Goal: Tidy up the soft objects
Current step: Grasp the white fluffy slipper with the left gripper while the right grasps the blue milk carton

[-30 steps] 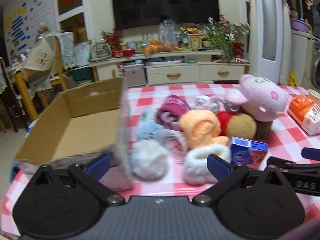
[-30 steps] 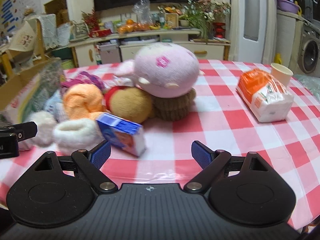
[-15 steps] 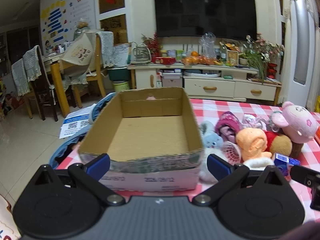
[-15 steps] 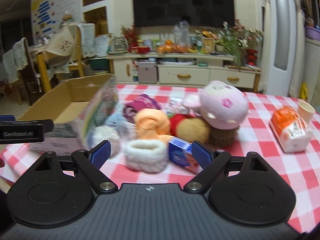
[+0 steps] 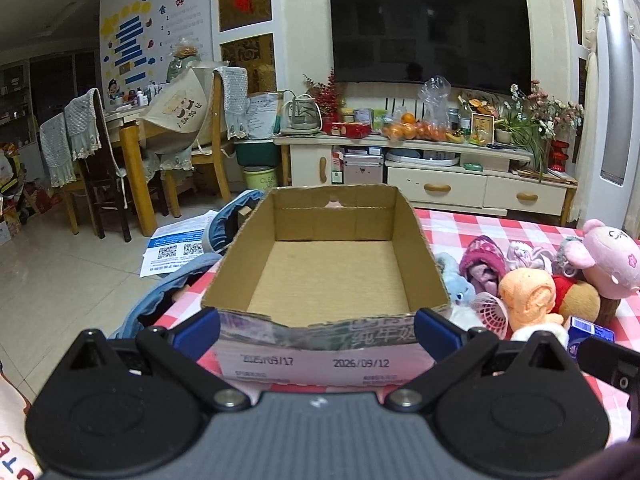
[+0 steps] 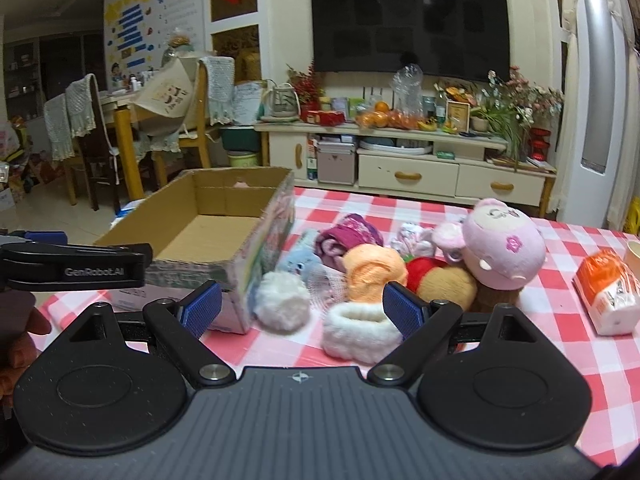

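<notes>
An empty cardboard box (image 5: 332,280) stands on the left part of the red-checked table (image 6: 500,340); it also shows in the right wrist view (image 6: 208,232). Beside it lies a pile of soft things: a pink plush (image 6: 500,248), an orange plush (image 6: 372,268), a red-and-tan bear (image 6: 444,280), a purple knit item (image 6: 348,236), a white fluffy ball (image 6: 282,300) and a white fluffy ring (image 6: 360,332). My left gripper (image 5: 318,330) is open and empty in front of the box's near wall. My right gripper (image 6: 301,308) is open and empty, just short of the white fluffy pieces.
An orange-and-white packet (image 6: 608,292) and a paper cup (image 6: 634,250) lie at the table's right. A small blue carton (image 5: 590,332) sits by the pile. A blue bag (image 5: 180,280) hangs off the table's left edge. Chairs and a TV cabinet stand beyond.
Both grippers have pulled back and swung left. The left one now faces the box squarely instead of the pile. The right one now has the box and pile in view.
</notes>
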Demonstrator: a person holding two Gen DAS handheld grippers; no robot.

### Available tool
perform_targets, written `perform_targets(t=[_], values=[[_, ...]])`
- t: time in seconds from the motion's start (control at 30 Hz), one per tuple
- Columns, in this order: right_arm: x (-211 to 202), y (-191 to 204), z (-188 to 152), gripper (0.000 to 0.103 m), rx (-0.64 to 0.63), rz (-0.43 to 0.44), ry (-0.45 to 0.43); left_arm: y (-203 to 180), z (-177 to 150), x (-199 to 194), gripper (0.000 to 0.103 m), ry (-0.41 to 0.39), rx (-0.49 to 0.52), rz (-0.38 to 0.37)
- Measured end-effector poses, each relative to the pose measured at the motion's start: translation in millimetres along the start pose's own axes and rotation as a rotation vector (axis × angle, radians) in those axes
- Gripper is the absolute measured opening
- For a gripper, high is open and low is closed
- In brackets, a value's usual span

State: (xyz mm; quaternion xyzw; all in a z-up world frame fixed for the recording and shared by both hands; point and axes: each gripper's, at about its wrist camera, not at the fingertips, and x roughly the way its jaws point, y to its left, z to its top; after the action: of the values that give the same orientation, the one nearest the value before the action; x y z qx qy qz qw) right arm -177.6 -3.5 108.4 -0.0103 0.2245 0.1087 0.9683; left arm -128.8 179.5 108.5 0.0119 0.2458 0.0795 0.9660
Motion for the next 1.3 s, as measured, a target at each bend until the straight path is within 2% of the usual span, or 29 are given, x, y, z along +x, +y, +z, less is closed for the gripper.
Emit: perform_targets(t=[0.27, 0.57, 0.77, 1.13, 1.3], values=[[5.1, -8.5, 1.2, 0.103, -0.053, 0.033, -0.038, 2.0, -0.3, -2.7, 0.102, -0.006, 0.0, 0.007], [12.2, -16.7, -2.0, 0.103, -0.068, 0.027, -0.063, -4.9, -2.2, 1.2, 0.102, 0.006, 0.023, -0.001], [14.6, -22.7, -8.8, 0.103, -0.046, 0.013, -0.057, -20.2, -2.5, 0.4, 0.102, -0.008, 0.039, -0.048], [13.4, -49.5, -13.5, 0.103, 0.071, -0.117, -0.068, -59.6, -7.9, -5.7, 0.102, -0.034, 0.114, -0.194], [11.2, -68.8, -24.5, 0.103, 0.128, -0.155, -0.06, -78.5, -14.4, -1.1, 0.102, -0.011, 0.15, -0.264]])
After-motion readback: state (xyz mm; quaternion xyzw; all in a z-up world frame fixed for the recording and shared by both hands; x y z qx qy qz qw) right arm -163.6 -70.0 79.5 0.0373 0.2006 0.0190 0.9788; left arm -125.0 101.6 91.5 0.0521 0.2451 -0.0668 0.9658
